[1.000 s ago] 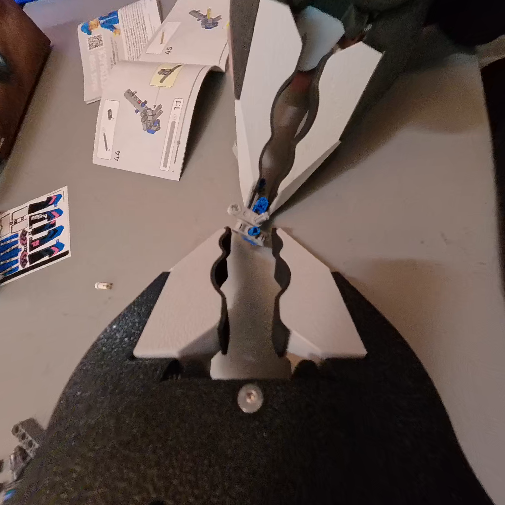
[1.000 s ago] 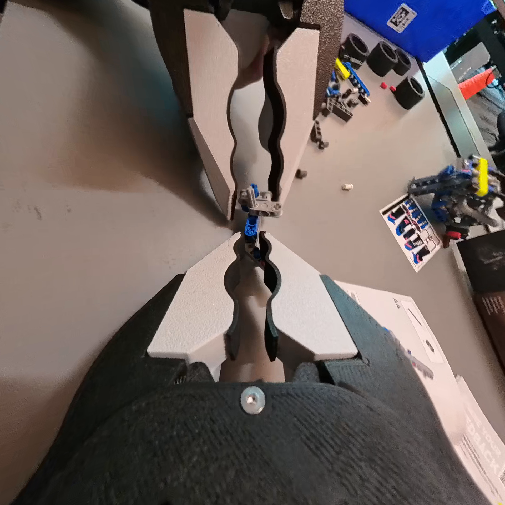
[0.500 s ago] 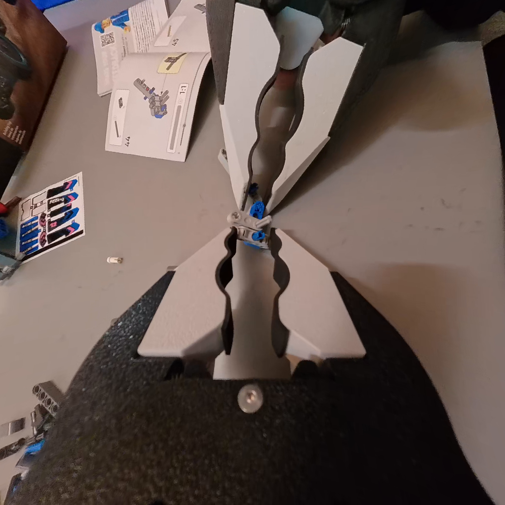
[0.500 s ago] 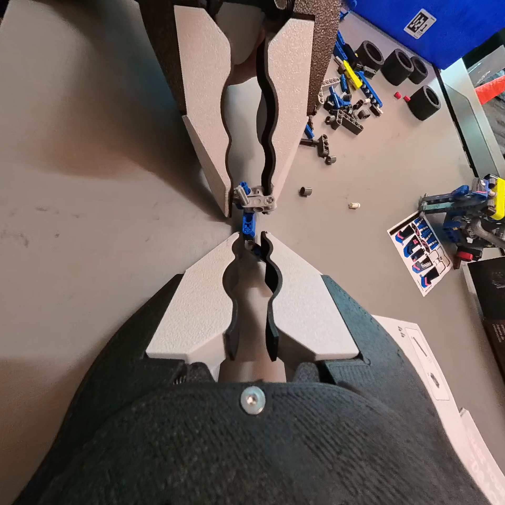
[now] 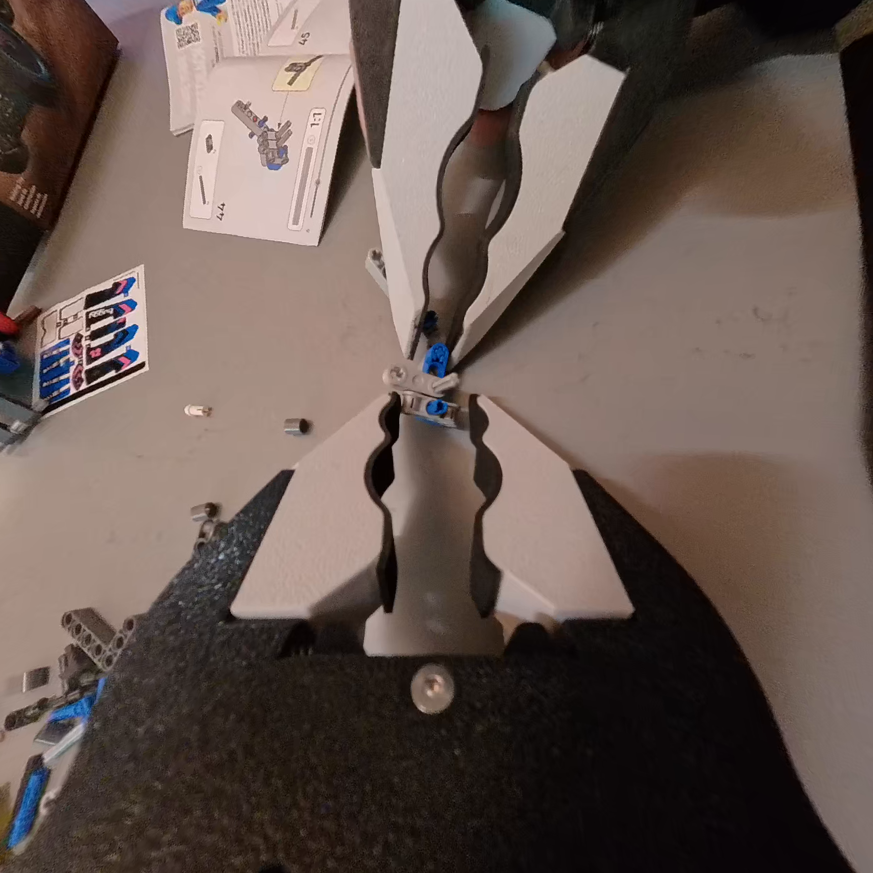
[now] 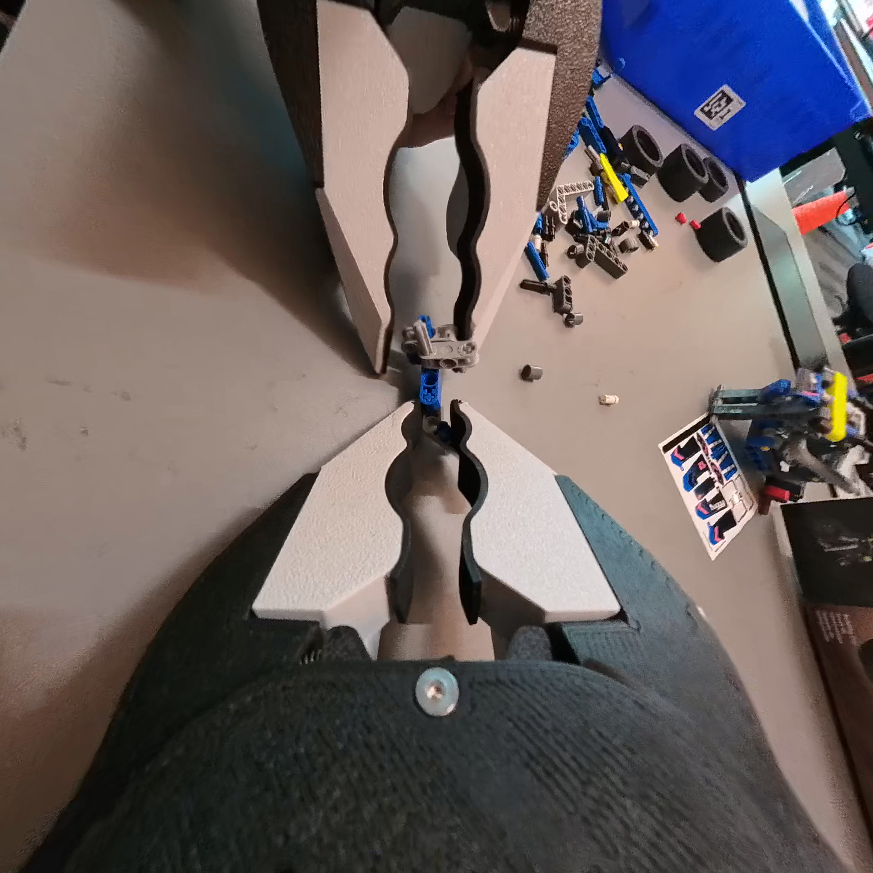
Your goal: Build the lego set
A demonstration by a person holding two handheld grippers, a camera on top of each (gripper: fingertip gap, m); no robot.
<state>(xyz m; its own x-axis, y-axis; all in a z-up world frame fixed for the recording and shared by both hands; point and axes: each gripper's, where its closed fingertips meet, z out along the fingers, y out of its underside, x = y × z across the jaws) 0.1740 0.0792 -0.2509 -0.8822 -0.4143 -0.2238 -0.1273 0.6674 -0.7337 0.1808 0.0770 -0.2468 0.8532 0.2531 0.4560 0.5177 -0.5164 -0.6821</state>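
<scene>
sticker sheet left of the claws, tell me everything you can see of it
The sticker sheet is a white, roughly rectangular sheet lying flat on the grey table. It carries rows of blue and black decals with pink accents, plus a few pale outlined ones. Neither claw touches it. One end lies by the partly built model.

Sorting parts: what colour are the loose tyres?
Black tyres, clearest in the right wrist view.

Smooth glossy plastic lego assembly, matt grey plastic fingers on a rough speckled black body, glossy paper sticker sheet, scuffed matt table
</scene>
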